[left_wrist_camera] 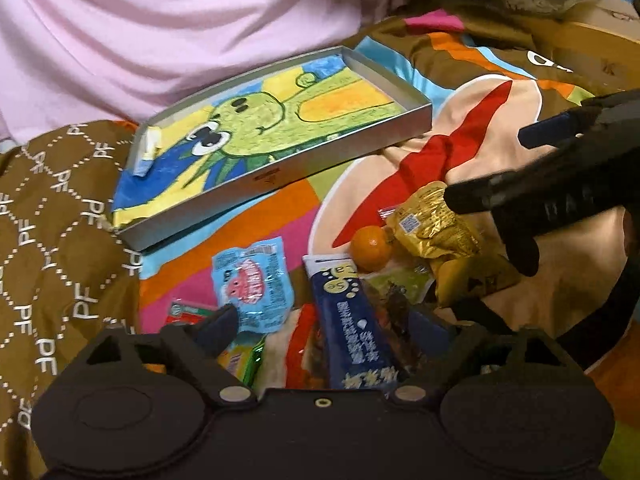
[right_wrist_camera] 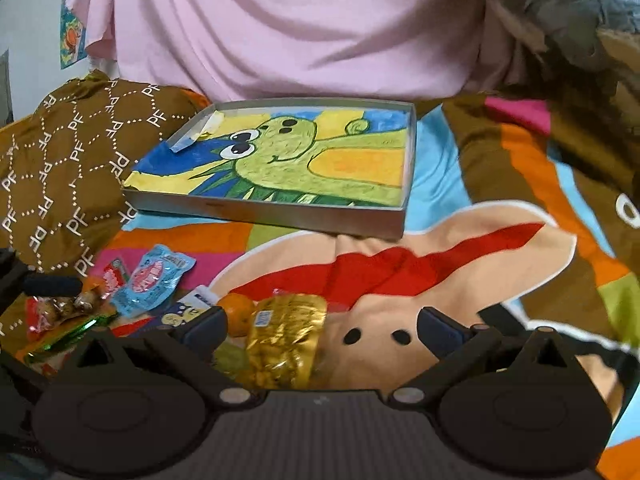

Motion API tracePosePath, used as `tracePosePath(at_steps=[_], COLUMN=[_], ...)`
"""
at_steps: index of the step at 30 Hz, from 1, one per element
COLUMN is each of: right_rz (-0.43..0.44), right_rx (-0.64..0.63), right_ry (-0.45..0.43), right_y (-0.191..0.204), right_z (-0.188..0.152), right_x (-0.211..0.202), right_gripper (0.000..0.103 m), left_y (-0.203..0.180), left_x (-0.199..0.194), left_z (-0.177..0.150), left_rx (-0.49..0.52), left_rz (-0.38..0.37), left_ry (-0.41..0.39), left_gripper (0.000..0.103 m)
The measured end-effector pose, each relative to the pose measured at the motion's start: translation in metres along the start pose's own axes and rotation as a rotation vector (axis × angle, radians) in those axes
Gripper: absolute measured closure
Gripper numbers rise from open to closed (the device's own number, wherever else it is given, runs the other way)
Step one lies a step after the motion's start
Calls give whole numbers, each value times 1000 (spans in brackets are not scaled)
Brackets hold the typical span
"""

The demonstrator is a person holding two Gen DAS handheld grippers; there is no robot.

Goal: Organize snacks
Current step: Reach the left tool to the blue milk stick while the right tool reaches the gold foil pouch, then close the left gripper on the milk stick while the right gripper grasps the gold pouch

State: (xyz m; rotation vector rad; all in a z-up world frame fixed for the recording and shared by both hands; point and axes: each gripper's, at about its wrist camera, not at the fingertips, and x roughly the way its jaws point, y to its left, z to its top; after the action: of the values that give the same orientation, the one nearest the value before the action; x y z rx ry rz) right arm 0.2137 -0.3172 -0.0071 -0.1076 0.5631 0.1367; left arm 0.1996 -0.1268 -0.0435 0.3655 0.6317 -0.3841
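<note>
A grey tray (left_wrist_camera: 340,162) (right_wrist_camera: 280,212) with a green cartoon drawing inside lies on a colourful blanket; one small pale wrapper (left_wrist_camera: 146,152) (right_wrist_camera: 192,136) sits in its corner. Snacks lie in a heap in front of it: a gold foil pack (left_wrist_camera: 432,224) (right_wrist_camera: 286,340), a small orange (left_wrist_camera: 372,248) (right_wrist_camera: 236,312), a blue tube-shaped pack (left_wrist_camera: 352,320), a light blue packet (left_wrist_camera: 252,284) (right_wrist_camera: 152,280). My left gripper (left_wrist_camera: 340,320) is open over the blue pack. My right gripper (right_wrist_camera: 320,328) is open around the gold pack, not closed on it.
A brown "PF" patterned cushion (left_wrist_camera: 52,240) (right_wrist_camera: 68,168) lies left of the tray. Pink cloth (right_wrist_camera: 300,28) hangs behind. More red and green wrappers (right_wrist_camera: 68,320) lie at the heap's left. A cardboard box (left_wrist_camera: 592,40) stands far right.
</note>
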Motion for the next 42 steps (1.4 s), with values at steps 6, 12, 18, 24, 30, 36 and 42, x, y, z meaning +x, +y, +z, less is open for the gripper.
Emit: tracePosePath(at_steps=[6, 12, 18, 24, 30, 36, 42], right_rz=[-9, 4, -18, -8, 14, 30, 8], right_rx=[-116, -151, -203, -180, -187, -177, -207], right_ry=[22, 44, 39, 78, 108, 124, 123], right_y=[13, 22, 34, 32, 37, 42, 51], right_z=[-5, -10, -13, -17, -21, -22, -24], right_x=[7, 14, 15, 16, 19, 22, 27], right_gripper=[0, 6, 18, 26, 28, 34, 43], left_y=[3, 6, 6, 13, 17, 21, 23], left_x=[16, 29, 33, 34, 35, 29, 23], left_z=[9, 16, 25, 28, 25, 20, 15], left_rx=[-22, -53, -72, -105, -149, -211, -256], left_rz=[-34, -55, -18, -35, -40, -42, -39], left_ry=[64, 155, 220, 228, 208, 166, 125], left_gripper=[31, 49, 62, 68, 72, 77, 79])
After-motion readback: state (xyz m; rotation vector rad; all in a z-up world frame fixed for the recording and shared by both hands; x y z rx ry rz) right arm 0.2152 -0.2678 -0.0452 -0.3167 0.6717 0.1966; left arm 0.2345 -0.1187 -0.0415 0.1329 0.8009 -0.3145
